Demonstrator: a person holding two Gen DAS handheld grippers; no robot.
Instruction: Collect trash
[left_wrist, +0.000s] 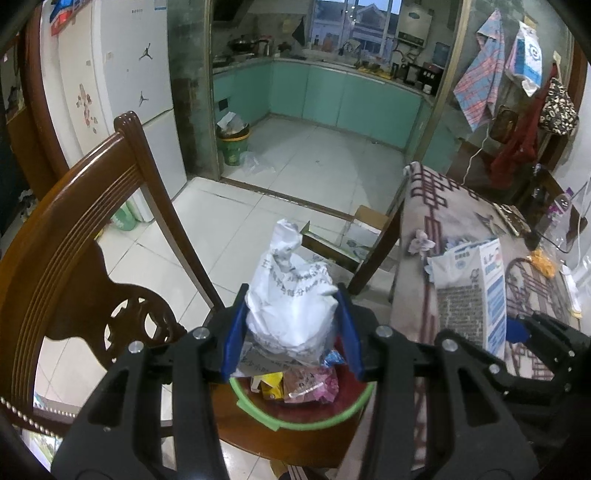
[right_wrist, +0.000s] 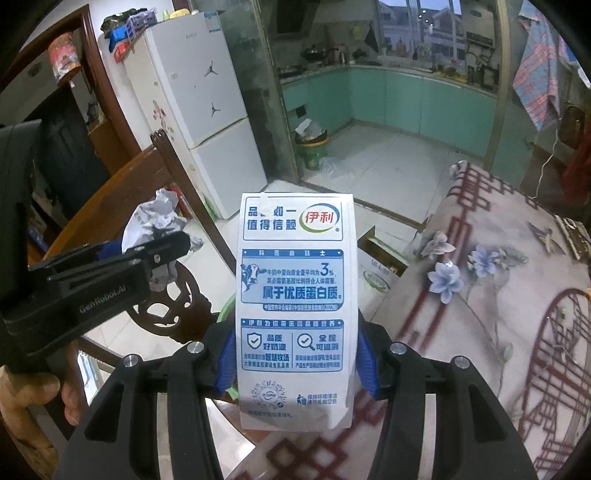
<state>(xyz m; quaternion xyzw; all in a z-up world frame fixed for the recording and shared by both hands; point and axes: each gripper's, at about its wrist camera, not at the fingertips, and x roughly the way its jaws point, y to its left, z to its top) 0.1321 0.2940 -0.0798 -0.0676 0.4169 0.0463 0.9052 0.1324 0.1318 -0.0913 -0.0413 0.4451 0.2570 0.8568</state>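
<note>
Brown carved wooden chair fills 9 o'clock in the left wrist view; the patterned floral cloth surface sits at 3 o'clock, tiled floor open between them toward 12. Round green-rimmed trash bin at 6 o'clock, on what looks like the chair seat, already holds coloured wrappers. White and blue milk carton stands upright in the right gripper, partly closed and pinching its lower half: light, thin-walled, likely crushes, so grip low and flat. Crumpled white printed paper wad is clamped in the left gripper right above the bin: soft, weightless, springy. Bin mouth is tight; chair back and surface edge crowd both sides.
</note>
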